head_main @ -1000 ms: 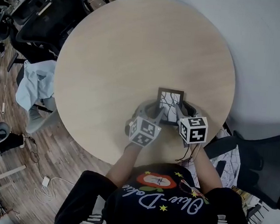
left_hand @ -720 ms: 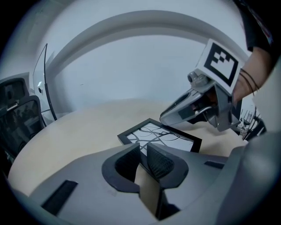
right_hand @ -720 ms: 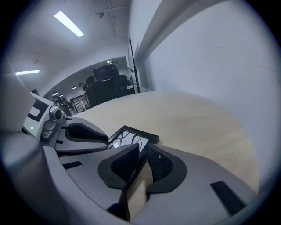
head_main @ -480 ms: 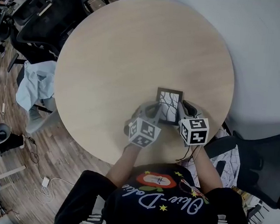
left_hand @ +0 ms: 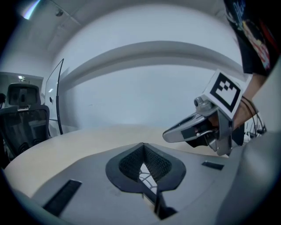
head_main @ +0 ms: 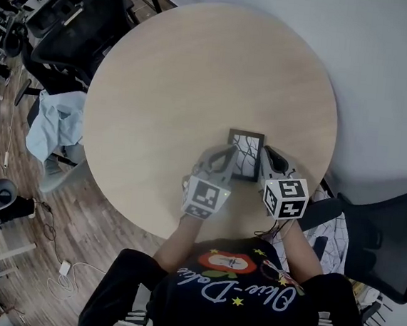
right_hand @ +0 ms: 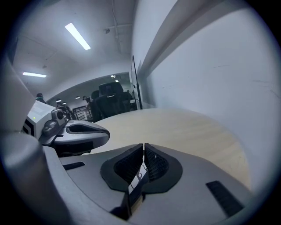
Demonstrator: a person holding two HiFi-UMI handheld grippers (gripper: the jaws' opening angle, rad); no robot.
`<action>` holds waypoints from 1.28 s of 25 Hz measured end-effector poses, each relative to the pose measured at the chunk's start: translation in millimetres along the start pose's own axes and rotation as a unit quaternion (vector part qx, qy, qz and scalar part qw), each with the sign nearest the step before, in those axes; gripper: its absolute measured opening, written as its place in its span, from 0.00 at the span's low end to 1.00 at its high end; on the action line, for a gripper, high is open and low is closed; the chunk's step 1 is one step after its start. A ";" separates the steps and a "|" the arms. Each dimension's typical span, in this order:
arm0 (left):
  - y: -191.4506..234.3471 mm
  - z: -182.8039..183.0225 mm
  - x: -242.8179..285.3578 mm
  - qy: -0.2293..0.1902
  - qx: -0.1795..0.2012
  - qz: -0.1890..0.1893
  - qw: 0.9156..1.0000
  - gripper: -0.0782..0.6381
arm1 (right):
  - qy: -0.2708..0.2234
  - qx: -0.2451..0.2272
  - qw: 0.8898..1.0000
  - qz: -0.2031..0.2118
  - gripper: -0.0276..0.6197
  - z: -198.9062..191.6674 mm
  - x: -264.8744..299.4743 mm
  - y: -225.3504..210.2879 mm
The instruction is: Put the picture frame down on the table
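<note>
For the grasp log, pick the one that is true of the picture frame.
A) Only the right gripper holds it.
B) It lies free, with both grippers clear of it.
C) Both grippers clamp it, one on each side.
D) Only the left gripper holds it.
C: in the head view the left gripper and right gripper meet opposite sides of the picture frame, and each gripper view shows its edge pinched between the jaws.

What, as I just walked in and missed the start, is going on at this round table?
A person holds a claw in each hand over a round wooden table. The left claw and right claw are both shut on a small black picture frame, one on each side edge. The frame faces up near the person's side of the table. Whether it already rests on the tabletop can't be told from these views.
</note>
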State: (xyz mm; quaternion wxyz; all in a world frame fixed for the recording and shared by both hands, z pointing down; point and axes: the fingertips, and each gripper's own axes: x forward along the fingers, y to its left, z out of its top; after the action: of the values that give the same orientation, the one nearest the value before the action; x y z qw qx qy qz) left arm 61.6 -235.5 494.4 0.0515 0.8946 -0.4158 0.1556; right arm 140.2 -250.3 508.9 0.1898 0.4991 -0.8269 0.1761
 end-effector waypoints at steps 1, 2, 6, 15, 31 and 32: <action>0.0 7.4 -3.4 -0.010 0.001 0.002 1.000 0.11 | -0.007 -0.002 1.000 0.000 0.05 4.6 -3.9 1.4; -0.7 14.1 -6.8 -0.018 0.003 0.004 1.000 0.11 | -0.014 -0.003 1.000 0.001 0.05 8.8 -8.0 2.9; -4.8 30.6 -15.4 -0.035 0.010 0.007 0.999 0.11 | -0.035 -0.006 0.999 0.003 0.05 21.9 -21.4 8.2; -11.2 35.3 -24.5 -0.041 0.008 0.010 0.999 0.11 | -0.057 -0.018 0.998 0.008 0.04 35.5 -35.7 19.3; -14.2 39.0 -29.3 -0.042 0.028 0.013 0.999 0.11 | -0.066 -0.020 0.998 0.010 0.04 41.4 -41.0 27.1; -14.9 39.8 -29.7 -0.043 0.029 0.012 0.999 0.11 | -0.066 -0.020 0.998 0.010 0.04 41.5 -41.4 27.6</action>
State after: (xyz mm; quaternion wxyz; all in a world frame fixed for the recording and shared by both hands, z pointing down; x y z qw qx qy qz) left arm 64.3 -213.0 447.7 0.0061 0.8964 -0.4238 0.1296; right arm 127.6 -226.7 449.9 0.1429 0.4973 -0.8461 0.1280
